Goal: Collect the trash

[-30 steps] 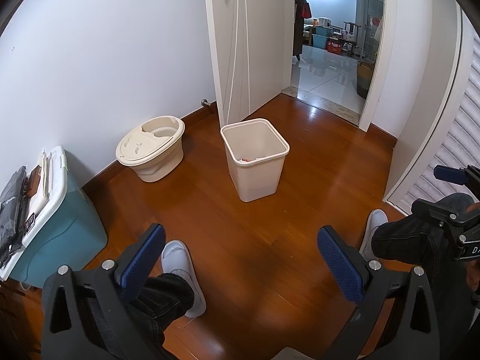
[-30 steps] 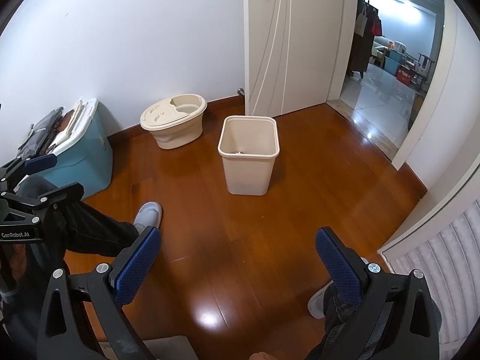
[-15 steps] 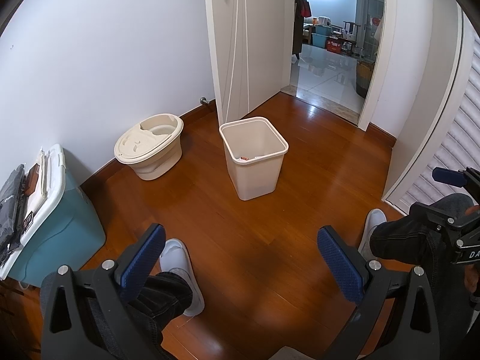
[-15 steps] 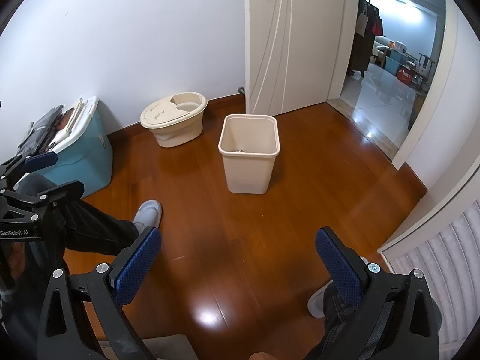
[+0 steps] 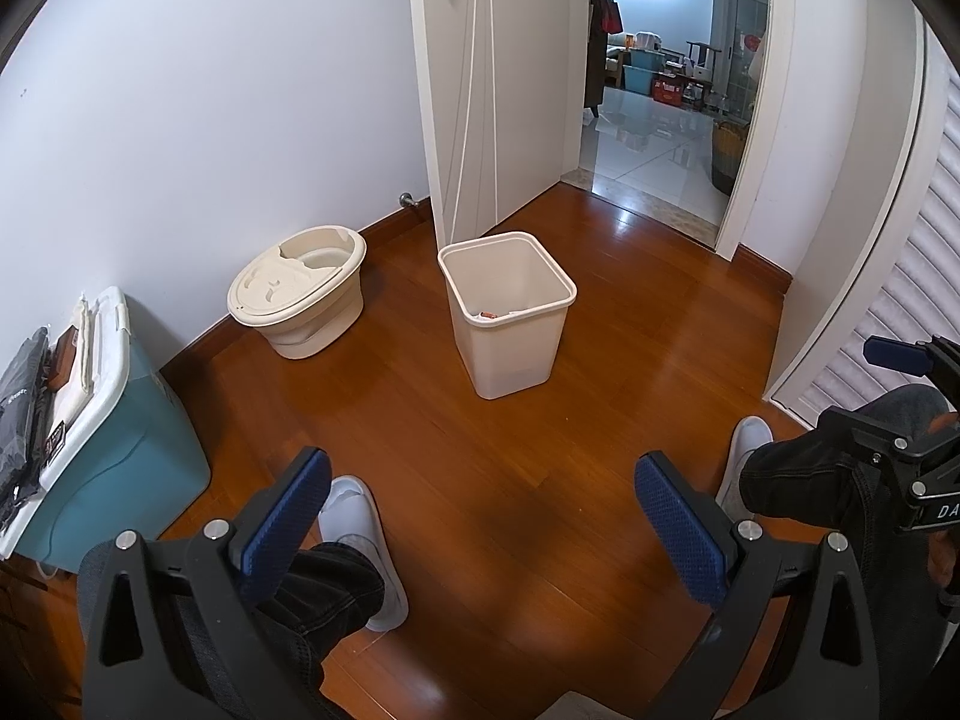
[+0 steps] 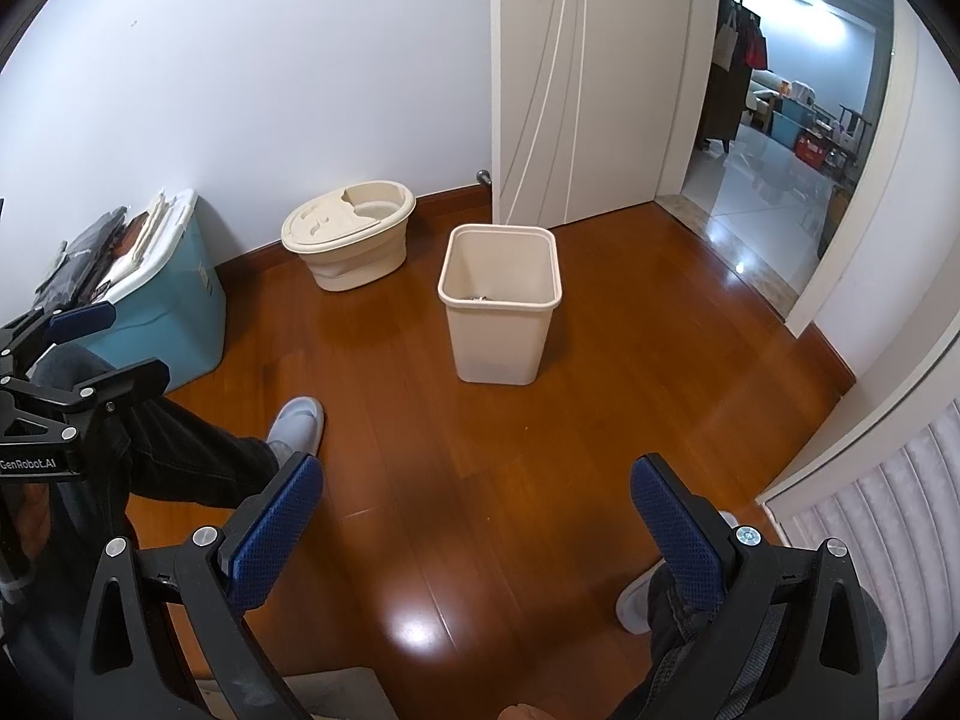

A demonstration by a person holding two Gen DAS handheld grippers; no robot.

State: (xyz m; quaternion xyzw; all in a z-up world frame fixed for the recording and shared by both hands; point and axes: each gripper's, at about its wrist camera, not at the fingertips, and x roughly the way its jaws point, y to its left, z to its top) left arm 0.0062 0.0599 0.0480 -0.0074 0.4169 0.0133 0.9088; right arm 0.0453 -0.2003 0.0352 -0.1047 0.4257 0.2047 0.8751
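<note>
The left gripper point(image 5: 480, 516) and the right gripper point(image 6: 477, 516) both stand wide apart and hold nothing, at the bottom of each frame. The beige trash bin point(image 5: 510, 324) stands on the wooden floor point(image 5: 540, 480) in mid-frame, well apart from both, with small scraps point(image 5: 487, 315) inside.

Both grippers sit low in their frames, jaws spread wide and empty: the left gripper point(image 5: 483, 516) and the right gripper point(image 6: 477, 516), level, side by side.
</note>
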